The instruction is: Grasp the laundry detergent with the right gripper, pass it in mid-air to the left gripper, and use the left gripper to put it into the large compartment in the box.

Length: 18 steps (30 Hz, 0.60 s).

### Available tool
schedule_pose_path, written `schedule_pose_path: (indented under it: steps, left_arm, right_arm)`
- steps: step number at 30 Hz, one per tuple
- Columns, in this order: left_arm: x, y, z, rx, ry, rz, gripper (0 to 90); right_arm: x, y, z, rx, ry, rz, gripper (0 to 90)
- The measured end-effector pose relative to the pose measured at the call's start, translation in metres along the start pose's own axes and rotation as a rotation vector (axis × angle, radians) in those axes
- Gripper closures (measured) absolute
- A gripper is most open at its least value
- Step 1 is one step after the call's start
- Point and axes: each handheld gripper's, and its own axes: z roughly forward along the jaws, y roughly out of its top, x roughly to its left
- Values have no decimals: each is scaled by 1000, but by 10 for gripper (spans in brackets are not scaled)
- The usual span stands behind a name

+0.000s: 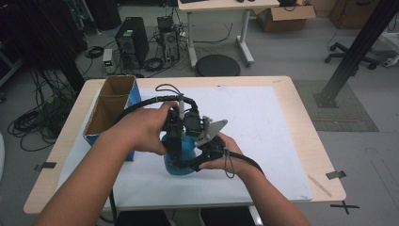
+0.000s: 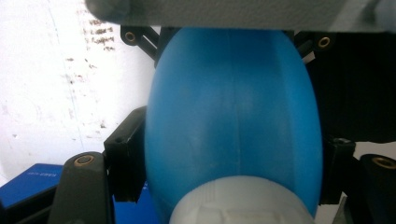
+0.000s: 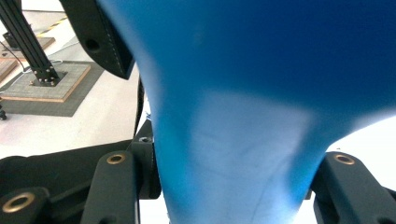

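Nearest the person, at the front middle of the white mat (image 1: 263,141), both hands meet over a blue bottle (image 1: 181,162) standing on it: the right gripper (image 1: 200,162) comes in low from the right with its jaws pressed against either side of the bottle's narrow neck (image 3: 233,154), and the left gripper (image 1: 175,141) reaches down from above, jaws closed on the rounded blue body (image 2: 233,121) just past its white cap (image 2: 243,203). Farther back at the mat's left edge stands an open cardboard box (image 1: 110,106) with blue sides.
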Motion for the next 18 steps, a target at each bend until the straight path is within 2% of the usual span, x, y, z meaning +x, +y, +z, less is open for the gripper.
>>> schedule_pose_path:
  steps: [2,5,10,12,18]
  left_arm:
    - [0,0,0,1,4,-1,306]
    - [0,0,0,-2,-12,-2,372]
    - [1,1,0,5,-13,-9,378]
    - [1,2,0,6,-4,-10,381]
    - [-1,2,-2,6,3,-27,385]
  right_arm:
    - [-1,0,0,3,-11,-11,453]
    - [1,0,0,5,-1,2,453]
    - [0,0,0,8,-7,-11,453]
    - [1,0,0,5,3,9,454]
    - [1,0,-1,4,2,7,454]
